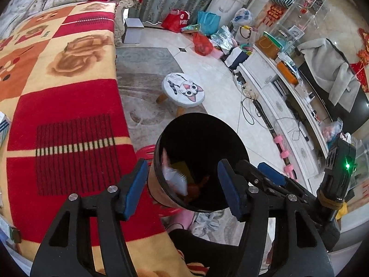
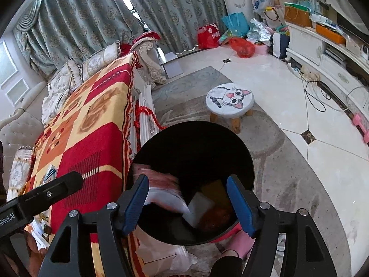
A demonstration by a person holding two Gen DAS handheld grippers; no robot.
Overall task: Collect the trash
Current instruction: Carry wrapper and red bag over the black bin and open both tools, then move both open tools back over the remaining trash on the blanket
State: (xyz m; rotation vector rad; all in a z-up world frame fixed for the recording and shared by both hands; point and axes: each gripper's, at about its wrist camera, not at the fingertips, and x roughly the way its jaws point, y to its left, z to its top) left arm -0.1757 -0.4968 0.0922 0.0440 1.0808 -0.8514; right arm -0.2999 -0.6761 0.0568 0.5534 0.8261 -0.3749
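Note:
A black round trash bin (image 1: 200, 161) stands on the floor beside the blanket-covered table; it also shows in the right wrist view (image 2: 196, 152). Inside lie white paper (image 2: 200, 205), a yellow piece and reddish trash. A blurred red-and-white wrapper (image 2: 161, 184) is falling at the bin's left rim, just off my right gripper (image 2: 186, 205), which is open and empty above the bin. My left gripper (image 1: 182, 187) is open and empty, held over the bin's near rim. The right gripper's body (image 1: 272, 177) shows beside it.
A red and yellow blanket (image 1: 60, 92) covers the table on the left. A cat-face stool (image 1: 183, 90) stands on the rug beyond the bin. Bags (image 1: 203, 43) lie by the curtain. A white TV cabinet (image 1: 288, 106) with cables and pink dumbbells (image 1: 284, 152) runs along the right.

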